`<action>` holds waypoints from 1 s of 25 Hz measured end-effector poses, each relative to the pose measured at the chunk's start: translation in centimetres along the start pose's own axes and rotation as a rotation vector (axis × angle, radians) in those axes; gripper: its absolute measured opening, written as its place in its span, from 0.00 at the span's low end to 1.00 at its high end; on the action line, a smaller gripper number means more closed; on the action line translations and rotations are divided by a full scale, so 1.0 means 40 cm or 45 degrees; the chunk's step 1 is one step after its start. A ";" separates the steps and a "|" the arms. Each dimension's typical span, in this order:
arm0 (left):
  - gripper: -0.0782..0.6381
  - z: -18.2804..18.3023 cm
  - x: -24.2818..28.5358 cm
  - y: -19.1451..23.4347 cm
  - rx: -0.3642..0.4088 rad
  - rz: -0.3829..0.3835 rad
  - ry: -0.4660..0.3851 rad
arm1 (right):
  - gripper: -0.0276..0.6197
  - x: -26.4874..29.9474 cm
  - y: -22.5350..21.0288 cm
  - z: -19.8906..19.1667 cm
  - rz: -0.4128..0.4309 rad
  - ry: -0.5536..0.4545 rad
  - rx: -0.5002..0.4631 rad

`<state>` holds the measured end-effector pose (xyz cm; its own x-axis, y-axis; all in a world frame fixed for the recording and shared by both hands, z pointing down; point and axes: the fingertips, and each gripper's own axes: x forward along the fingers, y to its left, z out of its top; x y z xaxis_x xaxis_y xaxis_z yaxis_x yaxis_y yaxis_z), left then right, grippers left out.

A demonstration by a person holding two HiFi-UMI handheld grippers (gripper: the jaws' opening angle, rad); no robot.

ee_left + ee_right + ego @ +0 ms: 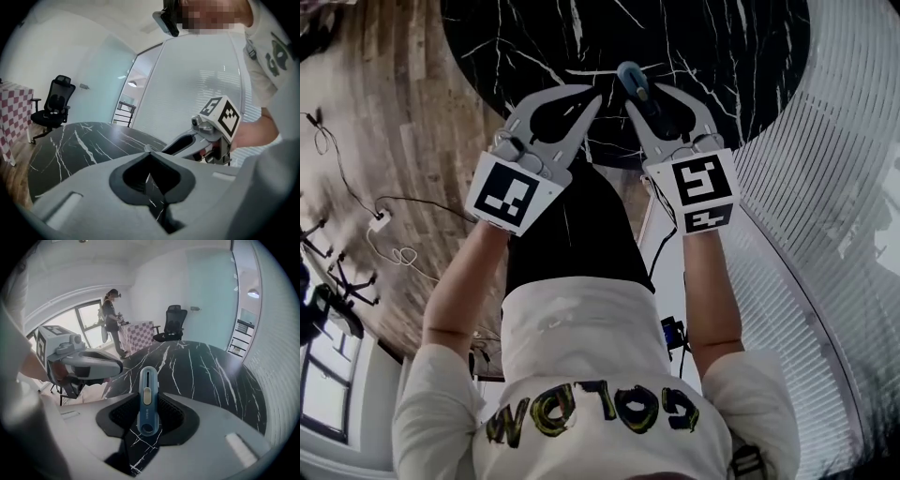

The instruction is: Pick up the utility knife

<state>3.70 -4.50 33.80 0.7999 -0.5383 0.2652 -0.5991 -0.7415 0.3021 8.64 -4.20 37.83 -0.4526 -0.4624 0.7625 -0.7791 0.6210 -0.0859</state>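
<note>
Blue utility knife [146,399] pinched near butt end by right gripper [644,98] fingers, blade end kept pointing away. Apparently lifted clear of bench [206,366]. Left gripper [148,152] fingers pressed together, empty, parked alongside.

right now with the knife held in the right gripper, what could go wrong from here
1. The right gripper clamps the utility knife only near its rear end. Most of the body sticks out past the gripper, so it may pivot or slip.
2. The left gripper, shut and empty, sits close beside it. A sideways swing could knock the knife.
3. A drop would land on the hard marble table.
</note>
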 end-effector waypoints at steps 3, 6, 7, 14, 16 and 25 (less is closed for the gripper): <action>0.11 0.070 -0.023 -0.005 0.003 0.034 -0.028 | 0.24 -0.061 -0.005 0.047 -0.022 -0.073 0.003; 0.11 0.158 -0.036 -0.014 0.026 0.044 -0.070 | 0.24 -0.123 -0.010 0.114 -0.043 -0.151 -0.010; 0.11 0.186 -0.041 -0.020 0.040 0.043 -0.086 | 0.24 -0.142 -0.007 0.135 -0.044 -0.175 -0.015; 0.11 0.293 -0.086 -0.081 0.057 0.035 -0.090 | 0.24 -0.255 0.028 0.242 -0.050 -0.304 -0.050; 0.11 0.318 -0.097 -0.100 0.067 0.039 -0.102 | 0.24 -0.282 0.042 0.263 -0.045 -0.342 -0.049; 0.11 0.457 -0.188 -0.189 0.062 0.051 -0.157 | 0.24 -0.448 0.097 0.365 -0.073 -0.595 -0.038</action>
<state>2.86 -2.16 12.78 0.7751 -0.6111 0.1608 -0.6310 -0.7350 0.2482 7.38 -2.77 14.47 -0.5615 -0.7274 0.3944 -0.7987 0.6011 -0.0283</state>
